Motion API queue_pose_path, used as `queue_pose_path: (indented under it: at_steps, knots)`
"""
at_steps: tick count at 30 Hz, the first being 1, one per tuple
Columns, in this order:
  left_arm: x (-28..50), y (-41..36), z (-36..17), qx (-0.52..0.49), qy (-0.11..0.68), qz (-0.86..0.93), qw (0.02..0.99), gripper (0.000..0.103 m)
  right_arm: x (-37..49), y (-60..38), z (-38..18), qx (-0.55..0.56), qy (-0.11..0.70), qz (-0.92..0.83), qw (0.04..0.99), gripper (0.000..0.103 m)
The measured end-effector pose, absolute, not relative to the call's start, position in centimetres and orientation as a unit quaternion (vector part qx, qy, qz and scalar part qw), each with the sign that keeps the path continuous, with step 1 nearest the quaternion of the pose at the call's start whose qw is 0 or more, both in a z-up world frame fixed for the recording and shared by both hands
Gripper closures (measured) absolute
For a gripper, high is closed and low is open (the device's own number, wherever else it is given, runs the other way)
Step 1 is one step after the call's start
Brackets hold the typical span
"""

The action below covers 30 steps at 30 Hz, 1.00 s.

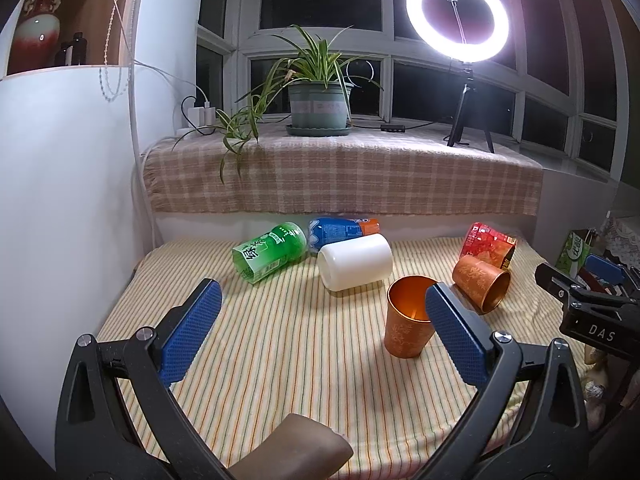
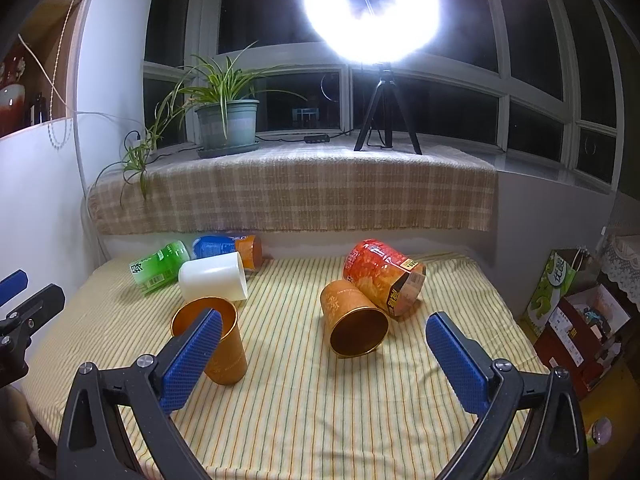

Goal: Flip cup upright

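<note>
On striped cloth (image 2: 320,400), upright empty cup (image 2: 218,344)

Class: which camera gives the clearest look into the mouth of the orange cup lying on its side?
The right wrist view: the tipped orange cup turns its open mouth toward it. The left wrist view shows that cup smaller, mostly side-on.

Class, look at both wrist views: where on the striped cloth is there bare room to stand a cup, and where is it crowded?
Free: the near strip of the striped cloth, in front of the upright copper cup and the lying copper cup. Crowded: the back, where the green bottle, white cup and red cup lie.
</note>
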<state>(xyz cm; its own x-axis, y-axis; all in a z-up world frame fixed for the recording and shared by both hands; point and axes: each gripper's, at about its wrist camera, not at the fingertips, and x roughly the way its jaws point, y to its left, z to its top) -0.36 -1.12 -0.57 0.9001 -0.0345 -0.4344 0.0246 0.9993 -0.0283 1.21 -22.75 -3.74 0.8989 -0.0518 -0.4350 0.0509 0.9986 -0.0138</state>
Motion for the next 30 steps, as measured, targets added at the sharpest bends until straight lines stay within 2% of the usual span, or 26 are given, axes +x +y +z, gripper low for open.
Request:
queue_pose_path:
  at_steps: [30]
  knots:
    - [-0.29, -1.10, -0.57, -0.011, 0.224, -0.016, 0.974, 0.000, 1.18, -22.71, -3.58, -0.002, 0.223, -0.028, 0.975, 0.000]
